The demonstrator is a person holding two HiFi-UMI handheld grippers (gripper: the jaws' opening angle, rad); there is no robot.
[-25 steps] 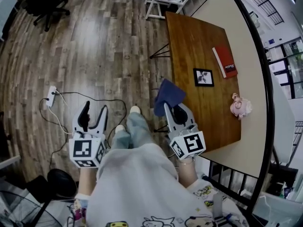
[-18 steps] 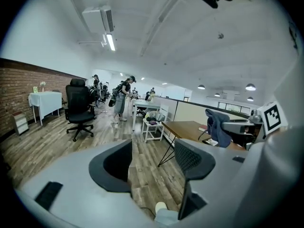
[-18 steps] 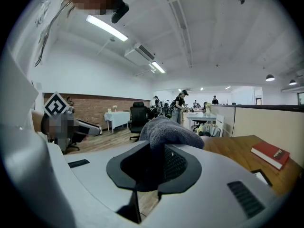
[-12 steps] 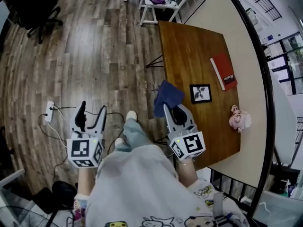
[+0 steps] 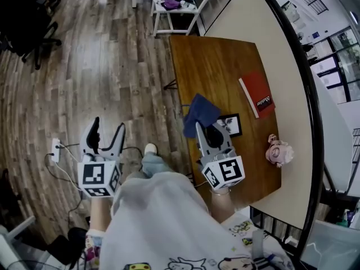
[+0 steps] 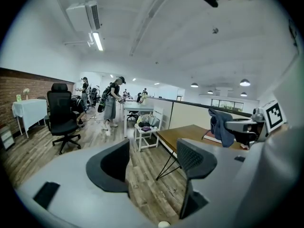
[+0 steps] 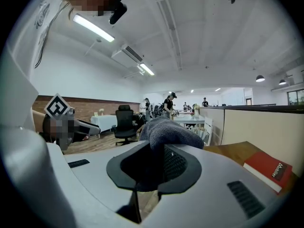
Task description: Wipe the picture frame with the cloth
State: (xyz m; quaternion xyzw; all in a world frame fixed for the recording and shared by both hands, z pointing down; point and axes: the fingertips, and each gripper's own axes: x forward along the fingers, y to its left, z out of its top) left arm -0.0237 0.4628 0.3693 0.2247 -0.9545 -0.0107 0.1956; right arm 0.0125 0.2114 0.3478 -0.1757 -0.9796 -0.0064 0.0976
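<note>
Right tool [image 5: 207, 129], gripping the cloth [image 5: 201, 112], hangs beside the picture frame [image 5: 233, 124].

**Open-plan office with a wood-plank floor [image 5: 101, 77].**
Left gripper view: a black swivel chair [image 6: 61, 115] and people [image 6: 111, 101] standing by white desks at 9 o'clock. A low beige partition [image 6: 187, 112] runs behind the wooden surface [image 6: 185, 131] at 3 o'clock. A strip light [image 6: 97, 41] and a ceiling air-conditioning unit [image 6: 85, 15] sit at 11 o'clock.
</note>
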